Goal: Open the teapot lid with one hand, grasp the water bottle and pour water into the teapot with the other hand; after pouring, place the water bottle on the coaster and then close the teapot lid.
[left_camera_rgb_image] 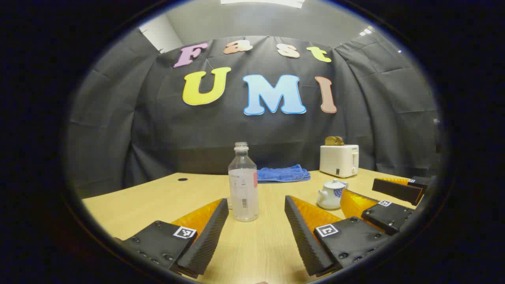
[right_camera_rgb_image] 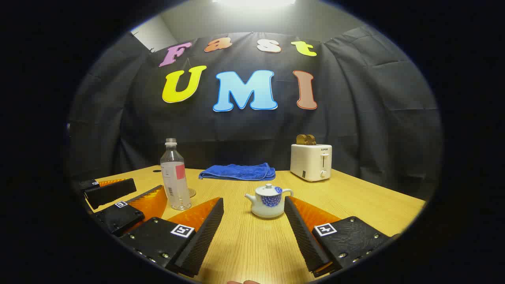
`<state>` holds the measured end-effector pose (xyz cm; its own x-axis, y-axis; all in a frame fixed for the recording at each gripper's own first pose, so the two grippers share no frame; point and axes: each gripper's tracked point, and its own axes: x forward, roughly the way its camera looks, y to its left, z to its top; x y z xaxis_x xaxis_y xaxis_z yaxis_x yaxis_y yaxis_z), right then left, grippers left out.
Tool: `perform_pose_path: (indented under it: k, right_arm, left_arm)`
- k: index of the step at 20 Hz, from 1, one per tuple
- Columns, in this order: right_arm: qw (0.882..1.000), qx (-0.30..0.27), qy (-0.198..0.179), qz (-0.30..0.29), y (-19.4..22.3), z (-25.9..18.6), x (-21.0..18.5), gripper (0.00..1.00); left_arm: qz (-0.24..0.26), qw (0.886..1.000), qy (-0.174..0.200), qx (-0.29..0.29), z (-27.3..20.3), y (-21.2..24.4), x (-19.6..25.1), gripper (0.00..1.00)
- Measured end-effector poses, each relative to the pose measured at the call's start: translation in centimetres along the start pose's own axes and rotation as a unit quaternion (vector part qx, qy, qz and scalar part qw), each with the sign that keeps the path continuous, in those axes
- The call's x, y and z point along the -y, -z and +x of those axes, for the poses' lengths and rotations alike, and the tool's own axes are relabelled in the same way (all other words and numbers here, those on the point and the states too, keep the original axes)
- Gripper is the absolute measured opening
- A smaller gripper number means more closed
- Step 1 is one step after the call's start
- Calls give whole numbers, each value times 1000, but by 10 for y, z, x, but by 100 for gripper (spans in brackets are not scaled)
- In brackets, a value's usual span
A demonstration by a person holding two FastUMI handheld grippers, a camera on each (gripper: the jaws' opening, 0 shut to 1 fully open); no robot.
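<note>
- Two pairs of fingers, both spread wide and holding nothing: my left gripper [left_camera_rgb_image: 256, 232] sits at the bottom of the left gripper view, my right gripper [right_camera_rgb_image: 254, 230] at the bottom of the right gripper view.
- Between my left fingers, just past their tips, stands the water bottle [left_camera_rgb_image: 243, 183], upright, uncapped, partly filled, in the lower centre of the frame.
- Between my right fingers, again just beyond the tips, sits the teapot [right_camera_rgb_image: 268, 201] in the lower centre of the right gripper view, its lid [right_camera_rgb_image: 268, 188] on and its spout pointing to frame left.
- Behind the bottle's base in the right gripper view I make out a small round thing, probably the coaster [right_camera_rgb_image: 192, 193]; it is too small to be sure.
- I judge that no step is done yet: lid closed, bottle untouched. This is the approach.
- Next, my right fingers need to come down over the lid's knob and narrow on it, a small target; my left fingers need to slide forward round the bottle's body and close evenly so it does not tip.
- Open room: bare table [right_camera_rgb_image: 355, 205] lies to the right of the teapot; the blue towel [right_camera_rgb_image: 238, 172] and toaster [right_camera_rgb_image: 311, 161] stand well back by the wall.
- My grippers sit near each other at the frame sides, so I should keep their paths apart.
</note>
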<state>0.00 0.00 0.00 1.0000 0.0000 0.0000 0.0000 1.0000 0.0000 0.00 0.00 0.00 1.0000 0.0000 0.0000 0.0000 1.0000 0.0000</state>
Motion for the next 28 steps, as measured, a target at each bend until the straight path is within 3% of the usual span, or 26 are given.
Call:
perform_pose_path:
  k: [14, 18, 22, 25, 28]
  right_arm:
    - [1000, -2, 5, 1, 1, -2, 2, 95]
    - [999, -3, 34, 2, 1, -3, 12, 95]
    - [1000, 1, 12, 1, -1, 1, 1, 95]
    - [1000, 5, 17, 2, -5, 11, 8, 95]
    - [1000, 6, 22, 1, -16, 29, 15, 95]
  left_arm:
    - [0, 1000, 18, -3, -1, 1, 5, 100]
    - [-1, 1000, 15, -1, -1, -1, 5, 100]
    - [-4, 1000, 14, 1, 6, -2, 4, 99]
    - [-17, 1000, 22, -7, 19, -4, 2, 100]
    - [-7, 1000, 4, 10, 35, -26, -15, 99]
